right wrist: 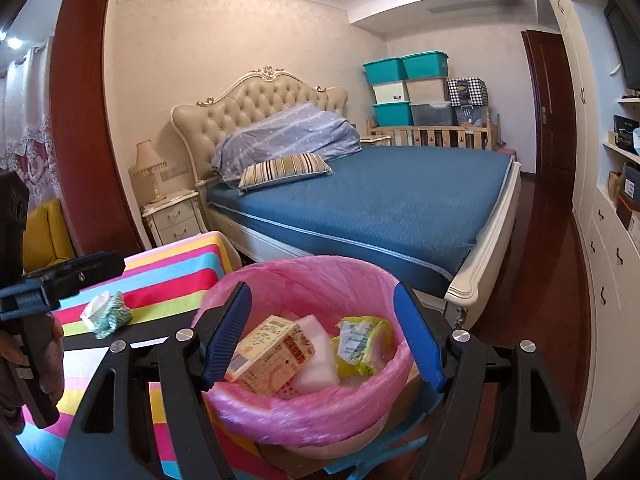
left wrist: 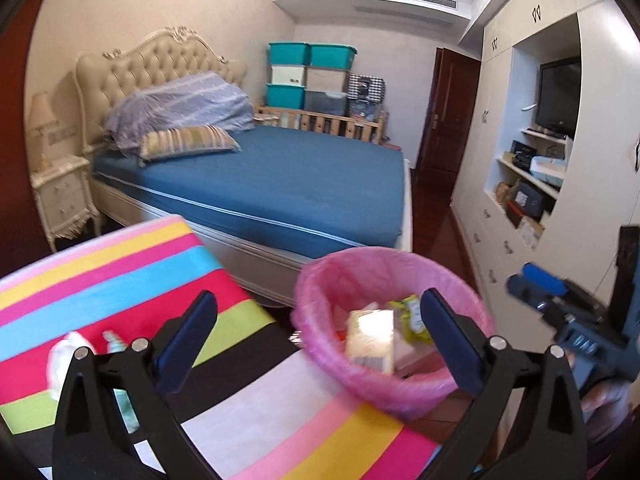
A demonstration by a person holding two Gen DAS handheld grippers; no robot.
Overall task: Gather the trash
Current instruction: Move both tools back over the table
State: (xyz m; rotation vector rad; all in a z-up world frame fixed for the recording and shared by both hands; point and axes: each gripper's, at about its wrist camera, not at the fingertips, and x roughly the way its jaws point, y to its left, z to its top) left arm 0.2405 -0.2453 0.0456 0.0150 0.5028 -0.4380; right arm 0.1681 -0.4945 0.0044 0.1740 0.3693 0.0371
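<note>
A bin with a pink liner (left wrist: 394,272) (right wrist: 304,280) stands beside a striped table (left wrist: 120,272) (right wrist: 176,268). In it lie a cream carton (left wrist: 370,340) (right wrist: 272,356), a white foam piece (right wrist: 318,354) and a yellow-green wrapper (left wrist: 412,316) (right wrist: 362,340). A crumpled white tissue (left wrist: 60,360) (right wrist: 95,307) and a teal scrap (left wrist: 114,342) (right wrist: 114,316) lie on the table. My left gripper (left wrist: 320,340) is open and empty over the table edge by the bin. My right gripper (right wrist: 322,340) is open and empty just above the bin.
A bed with a blue mattress (left wrist: 280,176) (right wrist: 392,200) lies behind the bin. A nightstand (left wrist: 64,196) stands at the left. White cabinets and shelves (left wrist: 532,184) line the right wall, with dark wood floor (right wrist: 548,264) between. Storage boxes (left wrist: 312,76) are stacked far back.
</note>
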